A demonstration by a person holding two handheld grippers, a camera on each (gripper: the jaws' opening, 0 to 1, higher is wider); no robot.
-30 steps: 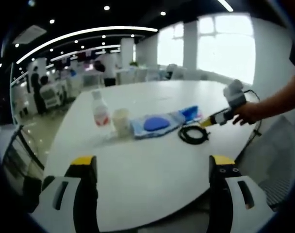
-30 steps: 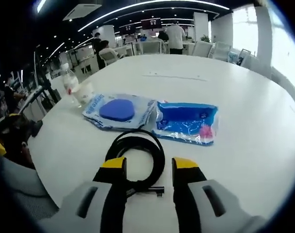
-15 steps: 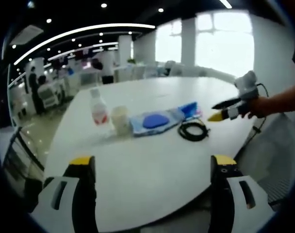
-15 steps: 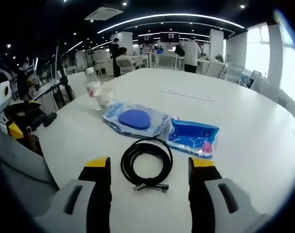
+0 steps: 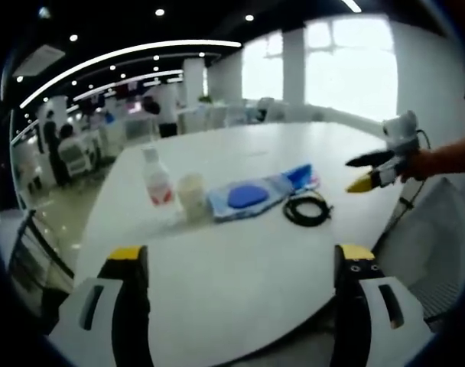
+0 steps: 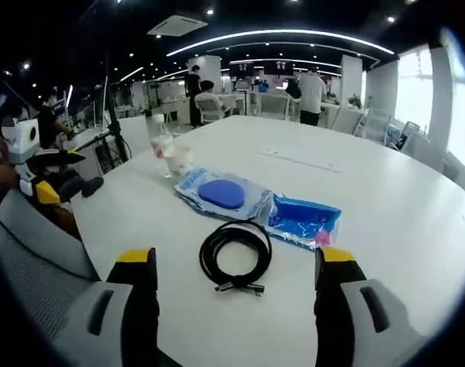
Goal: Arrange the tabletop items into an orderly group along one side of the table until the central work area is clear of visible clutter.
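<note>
On the white table [image 5: 240, 260] stand a clear bottle [image 5: 157, 183] with a red label and a pale cup [image 5: 192, 196]. Beside them lie a clear pouch holding a blue oval [image 5: 248, 196], a blue packet [image 5: 300, 177] and a coiled black cable [image 5: 288, 212]. My left gripper [image 5: 240, 256] is open over the near table edge, well short of them. My right gripper [image 6: 236, 260] is open, its jaws either side of the cable [image 6: 237, 286] and above it. Beyond lie the pouch [image 6: 225, 195], the packet [image 6: 304, 220], the cup [image 6: 179, 160] and the bottle [image 6: 160, 138].
In the left gripper view the right gripper [image 5: 360, 173] comes in from the right, held by a hand, above the table edge. The left gripper [image 6: 60, 174] shows at the left of the right gripper view. Grey chairs [image 6: 34, 252] stand by the table. People and desks fill the background.
The right gripper's jaws have spread much wider and it has drawn back and up from the cable. The left gripper has barely moved.
</note>
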